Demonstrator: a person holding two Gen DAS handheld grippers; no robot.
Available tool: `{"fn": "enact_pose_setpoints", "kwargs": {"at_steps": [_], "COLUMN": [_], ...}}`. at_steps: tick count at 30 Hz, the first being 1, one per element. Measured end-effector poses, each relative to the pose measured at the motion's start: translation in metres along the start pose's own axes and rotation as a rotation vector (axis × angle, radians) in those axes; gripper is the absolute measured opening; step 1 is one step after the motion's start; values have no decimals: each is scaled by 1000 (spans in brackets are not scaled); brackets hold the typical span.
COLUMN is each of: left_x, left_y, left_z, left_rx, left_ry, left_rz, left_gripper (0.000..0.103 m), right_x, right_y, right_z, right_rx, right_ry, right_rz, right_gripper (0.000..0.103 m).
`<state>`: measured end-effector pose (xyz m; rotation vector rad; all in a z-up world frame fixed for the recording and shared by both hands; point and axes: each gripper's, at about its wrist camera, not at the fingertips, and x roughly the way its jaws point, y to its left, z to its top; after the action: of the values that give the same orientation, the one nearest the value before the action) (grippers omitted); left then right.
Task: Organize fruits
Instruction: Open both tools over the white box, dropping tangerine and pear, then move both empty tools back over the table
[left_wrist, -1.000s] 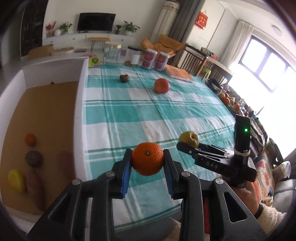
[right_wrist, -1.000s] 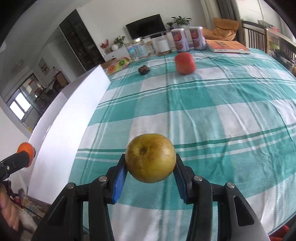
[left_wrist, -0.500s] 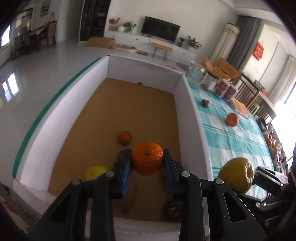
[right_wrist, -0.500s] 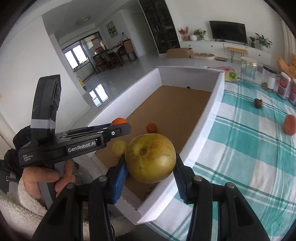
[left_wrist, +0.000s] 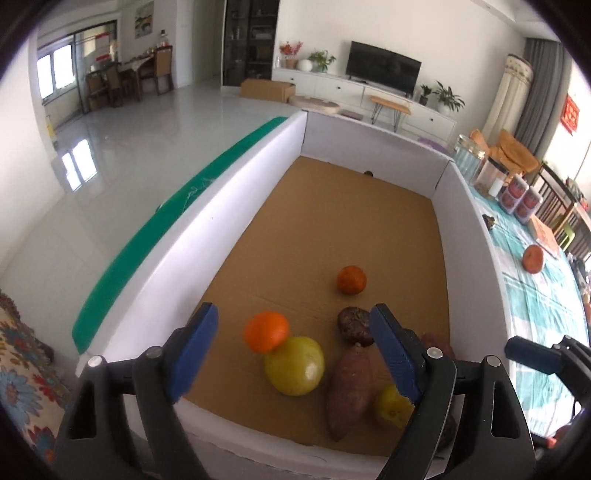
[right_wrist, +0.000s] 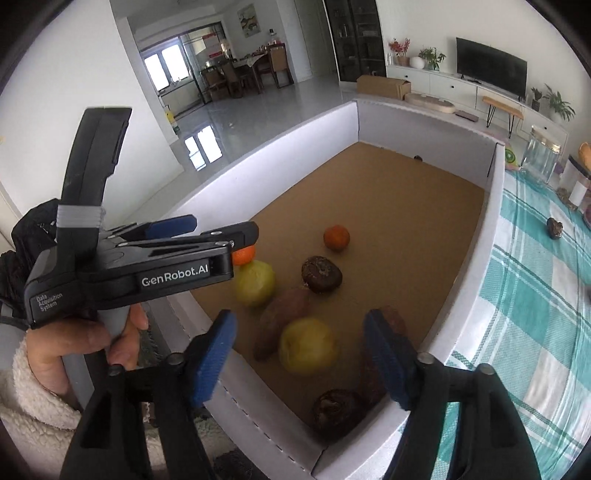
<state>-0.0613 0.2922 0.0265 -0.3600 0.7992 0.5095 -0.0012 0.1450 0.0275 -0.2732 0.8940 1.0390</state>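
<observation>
A white-walled cardboard box with a brown floor holds the fruit. My left gripper is open and empty above its near end. Below it lie an orange touching a yellow-green fruit, a second orange, a dark brown fruit, a sweet potato and a yellow pear. My right gripper is open and empty, just above the yellow pear on the box floor. The left gripper also shows in the right wrist view.
A teal checked tablecloth lies right of the box, with a red-orange fruit, a small dark fruit, jars and cans on it. More dark fruit sits in the box's near corner.
Both grippers have opened over the box. The orange dropped from the left one and the yellow pear from the right one; both now lie on the box floor.
</observation>
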Motion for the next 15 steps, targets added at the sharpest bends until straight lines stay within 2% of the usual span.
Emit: {"fn": "enact_pose_setpoints", "kwargs": {"at_steps": [2, 5, 9, 13, 15], "left_x": [-4, -10, -18, -34, -43], "left_y": [-8, -21, -54, -100, -131], "left_z": [2, 4, 6, -3, -12], "left_rx": [11, 28, 59, 116, 184], "left_ry": [-23, -48, -61, -61, -45], "left_rz": [-11, -52, -135, -272, -353], "left_gripper": [86, 86, 86, 88, 88], "right_x": [-21, -54, -89, -97, -105], "right_y": [-16, -52, -120, -208, -244], "right_z": [-1, -12, -52, -112, -144], "right_rx": [30, 86, 219, 382, 495], "right_ry": [-63, -166, -256, -218, -197], "right_rz": [-15, -79, -261, -513, -566], "right_gripper": [78, 89, 101, 101, 100]}}
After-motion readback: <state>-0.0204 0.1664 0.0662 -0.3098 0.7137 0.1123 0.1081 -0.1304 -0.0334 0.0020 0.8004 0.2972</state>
